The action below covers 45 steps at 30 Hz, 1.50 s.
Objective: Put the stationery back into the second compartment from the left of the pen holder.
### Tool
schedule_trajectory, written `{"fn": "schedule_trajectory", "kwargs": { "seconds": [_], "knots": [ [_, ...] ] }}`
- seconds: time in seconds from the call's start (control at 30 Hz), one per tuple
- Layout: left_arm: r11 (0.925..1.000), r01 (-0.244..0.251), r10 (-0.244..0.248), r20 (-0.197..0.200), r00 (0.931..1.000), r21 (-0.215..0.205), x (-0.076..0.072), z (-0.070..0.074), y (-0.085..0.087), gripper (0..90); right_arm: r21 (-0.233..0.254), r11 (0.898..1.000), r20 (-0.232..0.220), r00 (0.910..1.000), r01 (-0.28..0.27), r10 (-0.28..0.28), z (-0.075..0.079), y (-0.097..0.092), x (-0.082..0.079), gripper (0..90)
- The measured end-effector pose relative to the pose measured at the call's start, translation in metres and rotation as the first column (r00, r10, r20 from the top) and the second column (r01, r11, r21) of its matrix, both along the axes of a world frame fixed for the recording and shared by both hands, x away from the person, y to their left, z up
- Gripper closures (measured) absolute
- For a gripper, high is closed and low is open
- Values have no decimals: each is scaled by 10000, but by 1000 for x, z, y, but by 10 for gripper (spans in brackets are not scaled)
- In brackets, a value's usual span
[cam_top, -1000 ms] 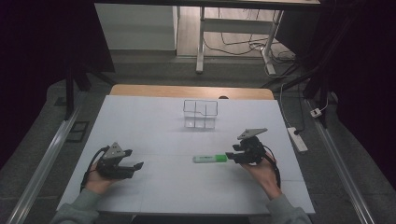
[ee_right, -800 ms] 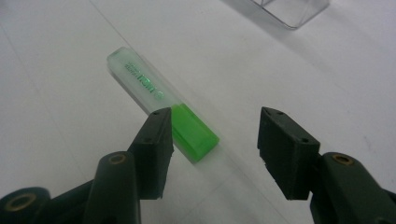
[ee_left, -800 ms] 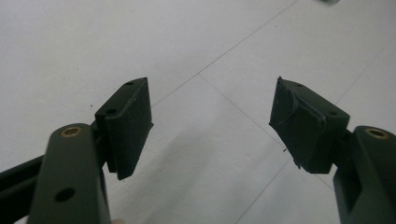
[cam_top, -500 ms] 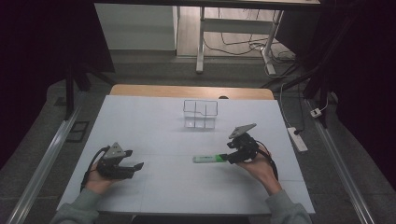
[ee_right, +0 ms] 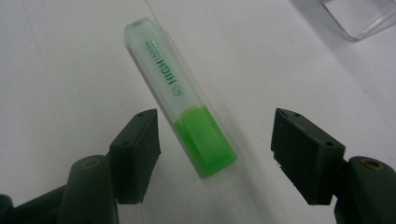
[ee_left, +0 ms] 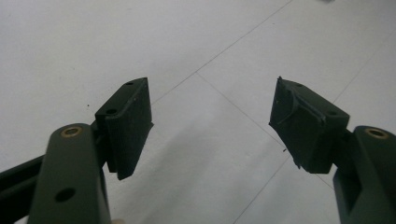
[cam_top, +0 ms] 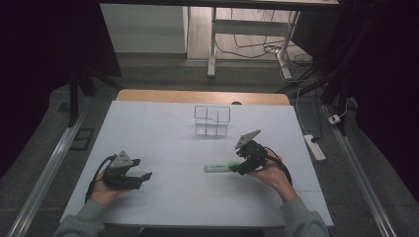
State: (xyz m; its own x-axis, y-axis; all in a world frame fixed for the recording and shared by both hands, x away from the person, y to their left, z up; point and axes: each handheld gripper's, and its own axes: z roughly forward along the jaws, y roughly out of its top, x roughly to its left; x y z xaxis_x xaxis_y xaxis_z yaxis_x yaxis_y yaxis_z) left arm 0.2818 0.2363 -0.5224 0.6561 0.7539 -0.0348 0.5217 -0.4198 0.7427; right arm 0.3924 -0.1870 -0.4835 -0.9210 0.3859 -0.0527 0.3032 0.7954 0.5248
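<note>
The green highlighter [ee_right: 180, 95] is a smooth, flat plastic stick lying on the white table [cam_top: 163, 133]. The right gripper [ee_right: 215, 158] has just been opening, its dark blocky jaws now spread wide around the highlighter's bright end without touching it. The left gripper [ee_left: 212, 126] is spread too, holding nothing.

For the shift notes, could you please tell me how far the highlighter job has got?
Nothing looks done yet: the highlighter lies flat on the table. In hand: the right tongs, jaws just opened, straddle its green end without touching. Left: gripping and lifting it, perhaps into the clear box.
</note>
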Motion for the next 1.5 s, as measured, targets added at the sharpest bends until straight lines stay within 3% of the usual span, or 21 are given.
{"fn": "schedule_trajectory", "kwargs": {
  "seconds": [0.2, 0.37, 0.47, 0.7, 0.93, 1.07, 1.2, 1.23, 1.33, 1.5],
  "knots": [
    [10000, 12, -12, 0, 10000, 10, 0, 0, 0, 291, -431, 9968, -139, 9976, -680, 675, -3, 11, 3, 314],
    [10000, 11, -11, -5, 10000, 18, 0, 0, 0, 291, -998, 9871, -202, 9921, -1249, 1235, -4, 19, 8, 320],
    [10000, 17, -17, -10, 10000, 25, 0, 0, 0, 291, -1102, 9818, -232, 9879, -1549, 1532, -6, 23, 11, 331],
    [10000, 23, -23, -11, 10000, 35, 0, 0, 1, 291, -1627, 9697, -611, 9828, -1823, 1745, -10, 30, 12, 375],
    [10000, 42, -41, -28, 10000, 71, 0, -1, 0, 291, -1899, 9552, -844, 9731, -2270, 2145, -17, 34, 15, 471],
    [9999, 52, -52, -27, 10000, 87, 0, -1, 0, 291, -1813, 9530, -1054, 9683, -2426, 2265, -17, 34, 16, 519],
    [9999, 62, -61, -22, 10000, 113, 0, -1, 0, 291, -1824, 9438, -1104, 9596, -2756, 2589, -16, 35, 19, 586],
    [9999, 60, -60, -21, 10000, 119, 0, -1, -1, 291, -1787, 9358, -1068, 9515, -3040, 2887, -17, 35, 20, 628],
    [9999, 81, -81, -17, 10000, 141, 0, -1, -1, 291, -1745, 9300, -1057, 9452, -3235, 3089, -17, 35, 19, 660],
    [9998, 99, -98, -32, 9999, 179, 0, -1, -2, 290, -1875, 9228, -715, 9416, -3367, 3291, -16, 35, 15, 664]
  ]
}}
